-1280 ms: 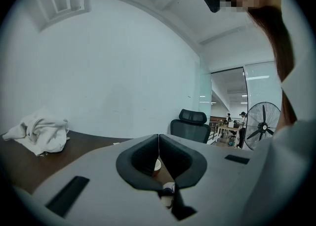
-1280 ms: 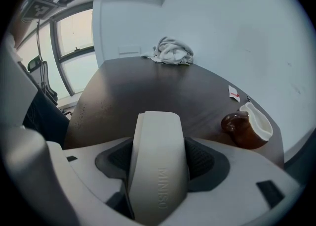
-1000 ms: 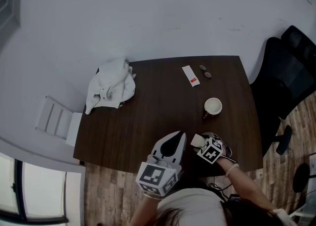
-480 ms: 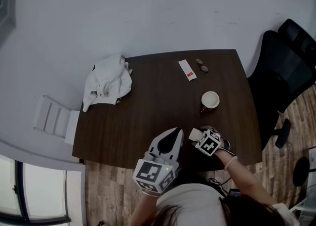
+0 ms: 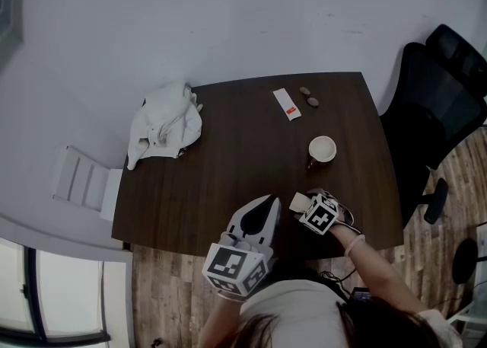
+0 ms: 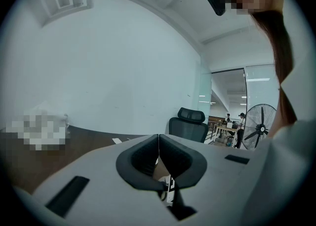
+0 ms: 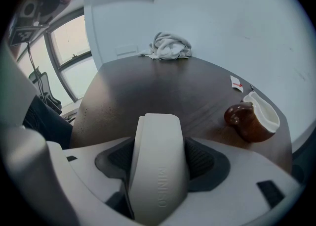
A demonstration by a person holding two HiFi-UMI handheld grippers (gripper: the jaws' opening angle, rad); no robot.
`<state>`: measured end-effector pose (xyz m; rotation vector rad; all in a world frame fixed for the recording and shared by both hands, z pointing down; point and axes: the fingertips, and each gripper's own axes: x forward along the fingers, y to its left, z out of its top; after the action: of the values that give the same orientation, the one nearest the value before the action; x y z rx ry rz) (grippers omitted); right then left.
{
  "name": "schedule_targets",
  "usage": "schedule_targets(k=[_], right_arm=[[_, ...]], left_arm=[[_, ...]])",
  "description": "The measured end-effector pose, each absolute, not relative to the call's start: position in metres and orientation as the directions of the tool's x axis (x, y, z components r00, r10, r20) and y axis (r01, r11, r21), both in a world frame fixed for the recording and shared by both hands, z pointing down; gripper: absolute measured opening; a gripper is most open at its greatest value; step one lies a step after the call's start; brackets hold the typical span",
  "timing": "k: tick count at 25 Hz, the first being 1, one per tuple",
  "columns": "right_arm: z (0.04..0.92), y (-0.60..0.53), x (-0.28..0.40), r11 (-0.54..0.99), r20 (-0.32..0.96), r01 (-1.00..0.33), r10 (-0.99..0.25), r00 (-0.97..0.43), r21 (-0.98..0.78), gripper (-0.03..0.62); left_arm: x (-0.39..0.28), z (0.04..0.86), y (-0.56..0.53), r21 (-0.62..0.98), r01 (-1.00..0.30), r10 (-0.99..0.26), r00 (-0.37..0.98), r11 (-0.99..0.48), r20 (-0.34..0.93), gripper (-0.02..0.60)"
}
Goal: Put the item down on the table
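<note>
Right gripper (image 5: 307,208) is gripping a white rounded case (image 7: 158,170), jaws clamped on its two sides, case standing on edge between the pads. The case is sitting over the near right part of the dark table (image 5: 228,164), close to the front edge; whether its underside is touching the wood is not showing in any view. Left gripper (image 6: 158,156) is hanging by the near edge just left of the right one, jaws pressed together with nothing between them, doing no work. Brown mug (image 5: 322,150) is standing near, further in from the case; white cloth (image 5: 163,122) and paper slip (image 5: 286,104) are lying well apart at the far side. Step in hand, as I'm judging it: the carry is ending and the set-down is starting. Next move is calling for lowering until the case is resting on the wood, clear of the edge and mug, then parting the jaws and backing off without tipping it.
</note>
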<state>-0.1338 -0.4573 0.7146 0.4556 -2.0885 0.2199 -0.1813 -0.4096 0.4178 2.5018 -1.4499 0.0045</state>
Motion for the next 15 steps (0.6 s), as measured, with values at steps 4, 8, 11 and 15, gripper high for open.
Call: schedule_targets(k=[4, 8, 11, 15], right_arm=[[0.714, -0.456, -0.136, 0.916, 0.849, -0.401, -0.23, -0.476, 0.024, 0.319], [0.716, -0.45, -0.138, 0.919, 0.846, -0.394, -0.207, -0.491, -0.004, 0.359], [0.714, -0.449, -0.14, 0.914, 0.836, -0.406, -0.221, -0.502, -0.003, 0.353], [0.706, -0.452, -0.139, 0.897, 0.814, -0.441, -0.255, -0.522, -0.002, 0.351]], left_arm=[[-0.18, 0.418, -0.406, 0.215, -0.849, -0.848, 0.514, -0.482, 0.128, 0.02], [-0.173, 0.42, -0.401, 0.217, -0.843, -0.839, 0.526, -0.493, 0.137, 0.018], [-0.172, 0.419, -0.4, 0.211, -0.841, -0.837, 0.53, -0.498, 0.137, 0.018], [-0.17, 0.418, -0.401, 0.205, -0.842, -0.838, 0.529, -0.498, 0.136, 0.019]])
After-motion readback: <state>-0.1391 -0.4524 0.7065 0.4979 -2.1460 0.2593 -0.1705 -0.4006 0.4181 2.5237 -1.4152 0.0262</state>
